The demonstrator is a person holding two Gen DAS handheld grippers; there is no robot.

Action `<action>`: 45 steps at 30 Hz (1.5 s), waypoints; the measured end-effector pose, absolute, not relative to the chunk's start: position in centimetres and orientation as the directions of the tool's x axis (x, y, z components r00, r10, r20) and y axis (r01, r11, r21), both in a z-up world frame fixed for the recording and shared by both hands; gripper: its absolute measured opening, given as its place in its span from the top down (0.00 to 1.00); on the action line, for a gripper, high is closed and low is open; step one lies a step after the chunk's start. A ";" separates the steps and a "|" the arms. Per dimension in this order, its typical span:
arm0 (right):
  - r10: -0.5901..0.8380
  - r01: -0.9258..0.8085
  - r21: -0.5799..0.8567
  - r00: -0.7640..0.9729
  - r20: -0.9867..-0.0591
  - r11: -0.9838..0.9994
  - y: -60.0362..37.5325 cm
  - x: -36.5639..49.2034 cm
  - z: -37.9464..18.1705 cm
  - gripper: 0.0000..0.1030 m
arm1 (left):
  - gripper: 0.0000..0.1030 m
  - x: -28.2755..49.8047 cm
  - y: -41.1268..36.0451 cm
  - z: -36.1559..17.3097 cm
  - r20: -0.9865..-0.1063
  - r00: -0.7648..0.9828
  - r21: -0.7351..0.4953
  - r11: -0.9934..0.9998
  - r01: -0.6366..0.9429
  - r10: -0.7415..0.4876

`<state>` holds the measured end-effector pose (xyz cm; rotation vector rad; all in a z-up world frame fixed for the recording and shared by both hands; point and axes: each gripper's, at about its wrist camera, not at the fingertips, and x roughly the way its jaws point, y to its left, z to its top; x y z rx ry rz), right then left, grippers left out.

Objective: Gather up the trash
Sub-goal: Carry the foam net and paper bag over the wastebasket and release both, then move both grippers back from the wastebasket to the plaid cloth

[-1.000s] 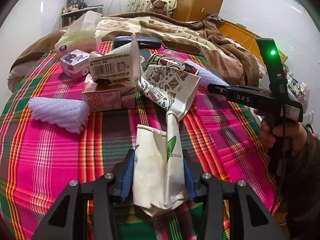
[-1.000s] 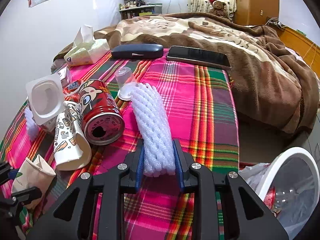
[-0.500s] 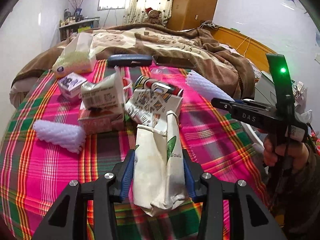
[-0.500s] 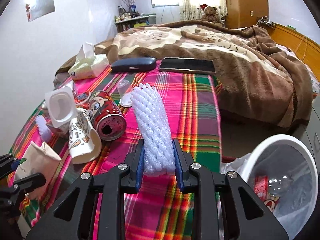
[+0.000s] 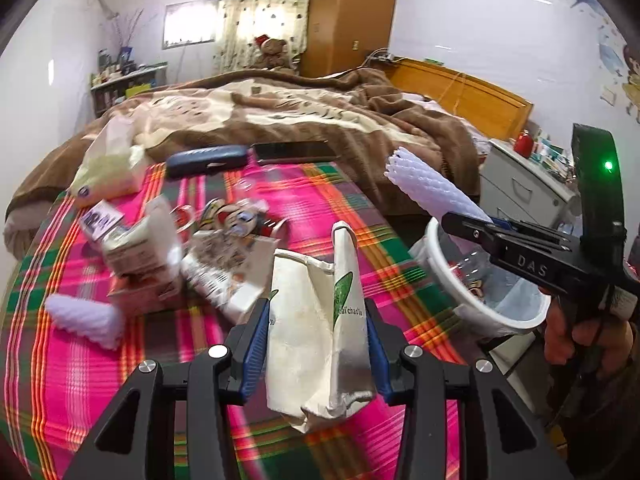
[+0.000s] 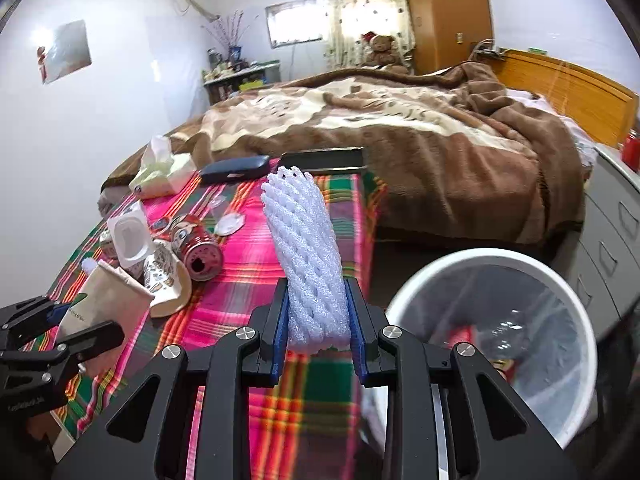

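My left gripper (image 5: 316, 344) is shut on a crumpled white paper bag (image 5: 320, 332) with a green leaf print, held above the plaid blanket (image 5: 80, 368). My right gripper (image 6: 318, 320) is shut on a white foam net sleeve (image 6: 306, 256), held up left of the white trash bin (image 6: 496, 336). In the left wrist view the sleeve (image 5: 428, 188) and right gripper (image 5: 476, 228) hang over the bin (image 5: 480, 288). A second foam sleeve (image 5: 86, 316), cartons (image 5: 140, 256), a printed paper cup (image 5: 224, 264) and a red can (image 6: 196, 248) lie on the blanket.
A tissue pack (image 5: 108, 172), a dark glasses case (image 5: 208, 160) and a phone (image 5: 296, 152) lie at the far edge of the blanket. A brown bed cover (image 6: 420, 140) lies behind. A grey drawer unit (image 6: 616, 240) stands right of the bin, which holds a clear bottle.
Both grippers lifted their loads off the blanket and swung right toward the bin. The bin has come into fuller view. The other trash has not moved.
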<state>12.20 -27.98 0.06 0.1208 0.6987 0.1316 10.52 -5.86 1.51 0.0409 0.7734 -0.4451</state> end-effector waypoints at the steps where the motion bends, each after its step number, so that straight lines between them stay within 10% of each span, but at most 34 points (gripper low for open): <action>1: 0.154 -0.069 0.157 0.761 -0.631 0.985 -28.4 11.9 0.2 0.74 | 0.57 10.5 -6.5 1.7 -0.682 0.625 -0.124 0.902 0.414 -0.380; 36: -0.149 0.322 0.100 0.662 -0.734 0.941 -40.5 7.5 -3.7 0.72 | 0.49 12.1 -28.5 0.1 -0.698 0.449 -0.147 0.726 0.672 -0.557; 41: -0.134 0.322 0.111 0.649 -0.749 0.940 -40.8 7.4 -4.2 0.45 | 0.33 12.8 -28.6 -0.4 -0.708 0.443 -0.157 0.735 0.660 -0.549; 45: -0.120 0.314 0.125 0.656 -0.745 0.941 -40.8 6.9 -4.0 0.43 | 0.27 13.1 -28.1 -0.5 -0.709 0.452 -0.160 0.748 0.645 -0.541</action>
